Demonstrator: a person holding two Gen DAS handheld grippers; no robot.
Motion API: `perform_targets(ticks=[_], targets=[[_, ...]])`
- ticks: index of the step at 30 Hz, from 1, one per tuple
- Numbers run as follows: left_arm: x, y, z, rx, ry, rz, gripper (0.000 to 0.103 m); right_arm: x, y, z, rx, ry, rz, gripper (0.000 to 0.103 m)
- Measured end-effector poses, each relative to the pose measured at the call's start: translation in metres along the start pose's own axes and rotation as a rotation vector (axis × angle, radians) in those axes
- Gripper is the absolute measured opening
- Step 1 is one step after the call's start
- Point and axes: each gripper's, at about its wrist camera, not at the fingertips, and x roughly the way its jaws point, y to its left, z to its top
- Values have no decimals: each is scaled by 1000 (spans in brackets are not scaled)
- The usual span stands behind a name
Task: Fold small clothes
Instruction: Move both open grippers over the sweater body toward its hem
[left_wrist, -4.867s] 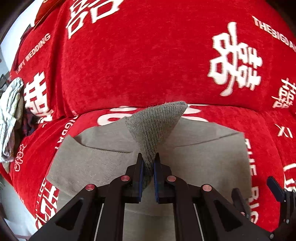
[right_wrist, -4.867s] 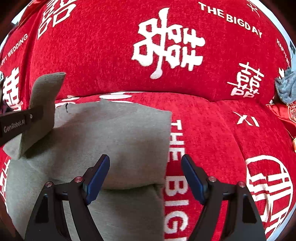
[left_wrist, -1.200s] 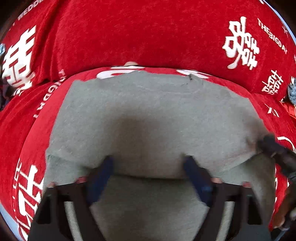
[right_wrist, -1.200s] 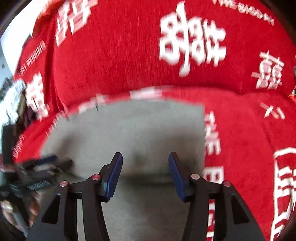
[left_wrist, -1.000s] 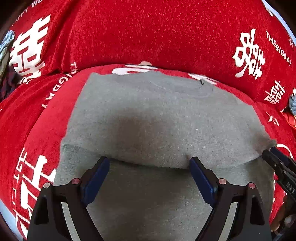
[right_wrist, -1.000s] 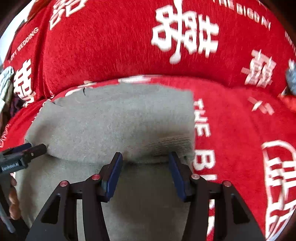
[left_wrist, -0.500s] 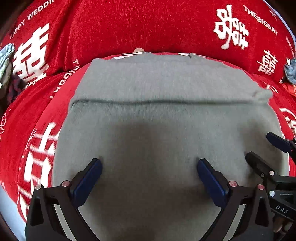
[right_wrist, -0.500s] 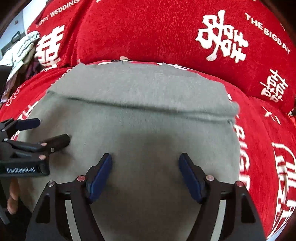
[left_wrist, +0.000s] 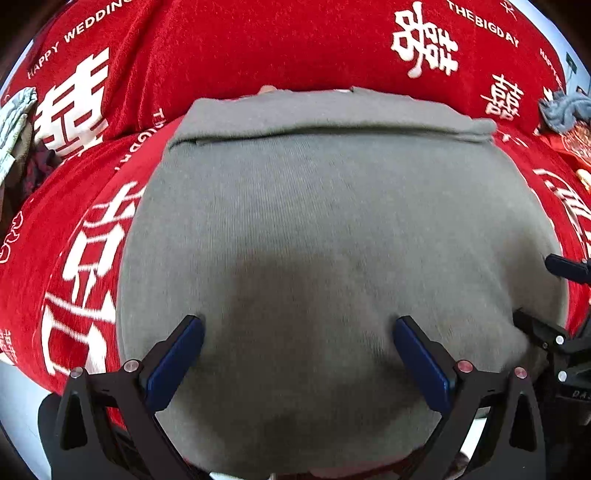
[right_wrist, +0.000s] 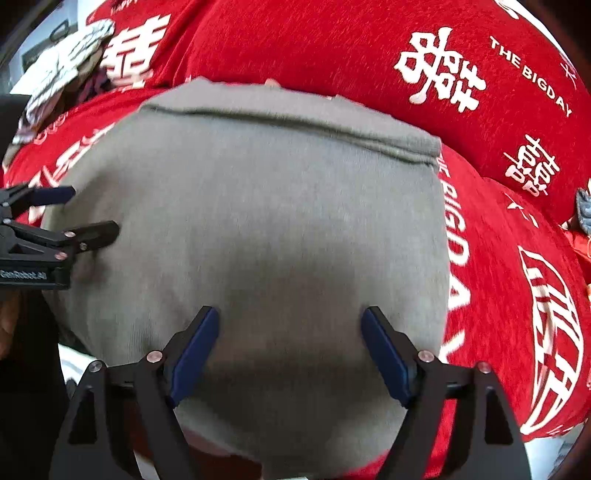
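Left wrist view: a grey ribbed knit garment (left_wrist: 332, 229) lies spread flat on a red plush sofa cover printed with white wedding characters (left_wrist: 229, 48). The left gripper (left_wrist: 297, 326) hangs over the garment's near half, jaws wide and empty, nothing between its blue pads (left_wrist: 177, 358). The garment stretches away from the gripper toward the sofa back, with a folded band crossing side to side at its far edge. The right gripper (left_wrist: 554, 291) shows at the right border, above the garment's right edge. A crumpled blue-grey cloth (left_wrist: 561, 109) sits well apart at the far right.

Right wrist view: the right gripper (right_wrist: 290, 319) hovers over the same garment (right_wrist: 258, 206), jaws open and holding nothing; they have just been widening. The left gripper (right_wrist: 79, 212) enters from the left, at the garment's left edge. A pale patterned cloth heap (right_wrist: 62, 81) lies far left.

Each hand is nearer its own side of the near hem, which likely suits the next fold.

Compared with a second ago, the near fabric now lies flat up to the far band, and both grippers sit nearer the front hem.
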Motion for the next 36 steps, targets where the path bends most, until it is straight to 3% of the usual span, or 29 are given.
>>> perform_targets(ticks=[4,11,16,18,31,36], targets=[[-1,-2,-2,4,4,9,103,-2,4,3,-4,40,-33,83],[-6,-6,-1,4,-15,41,103,-19,42,16,-77,-59,19,83],[-5,-4,-5,-6,-13,35,103,5,57,12,-127,4,26,83],[-4,-2,-5,-23,-8,23,103,3,57,10,-141,-12,18,84],[-10,6,-14,-58,1,-4,103,-4,38,-13,-104,13,-21,84],[-30,46,-27,-205,-12,2,103,-25,-11,-31,86,6,-30,85]])
